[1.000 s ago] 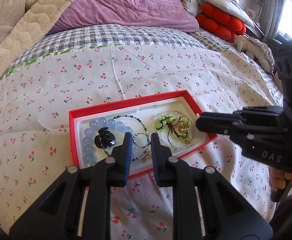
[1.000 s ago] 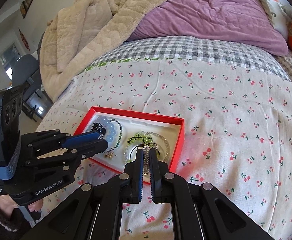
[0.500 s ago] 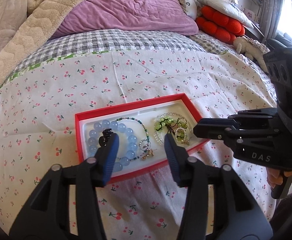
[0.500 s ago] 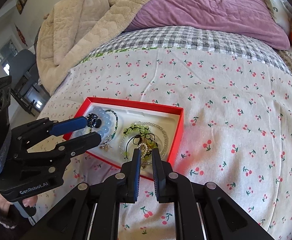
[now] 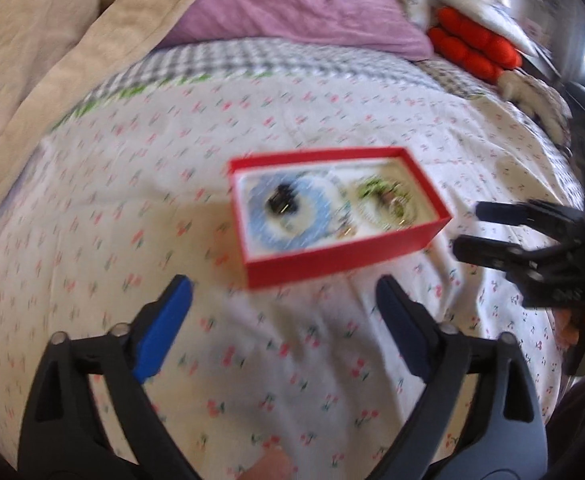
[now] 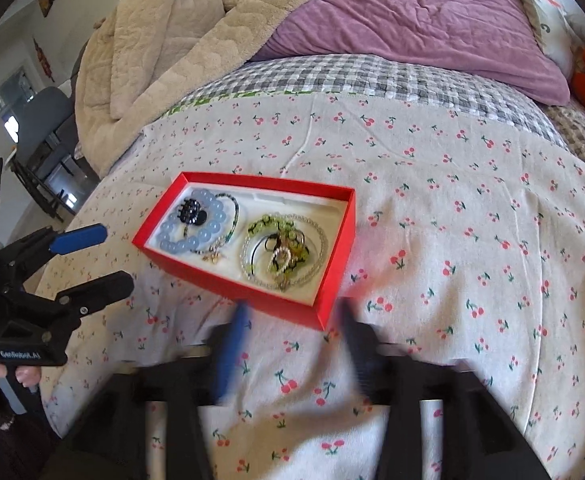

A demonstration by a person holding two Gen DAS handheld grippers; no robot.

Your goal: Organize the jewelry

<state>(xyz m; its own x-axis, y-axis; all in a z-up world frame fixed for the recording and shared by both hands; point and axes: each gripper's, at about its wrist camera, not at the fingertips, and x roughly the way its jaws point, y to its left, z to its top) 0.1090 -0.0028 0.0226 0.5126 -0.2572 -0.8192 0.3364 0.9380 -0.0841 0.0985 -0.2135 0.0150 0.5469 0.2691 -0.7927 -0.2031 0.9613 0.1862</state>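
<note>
A red jewelry box [image 6: 334, 264] with a white lining lies on the cherry-print bedsheet; it also shows blurred in the left wrist view [image 5: 332, 262]. Inside lie a blue bead bracelet [image 6: 176, 246], a black hair claw [image 6: 191, 212], a thin green bead chain [image 6: 234, 220] and a tangle of green and clear bead bracelets [image 6: 284, 252]. My left gripper [image 5: 282, 294] is open and empty, just in front of the box. My right gripper [image 6: 294, 320] is open and empty, blurred, at the box's near edge. Each gripper shows in the other's view, left [image 6: 94, 258] and right [image 5: 466, 228].
A beige blanket [image 6: 164, 40] is piled at the back left, a purple duvet [image 6: 412, 20] behind the box. Red cushions [image 5: 472, 48] and pillows lie at the far right. A dark chair [image 6: 48, 128] stands beyond the bed's left edge.
Both grippers opened wide and pulled back from the box. The hair claw now lies in the box on the blue bracelet, and the green bracelets lie released in the box.
</note>
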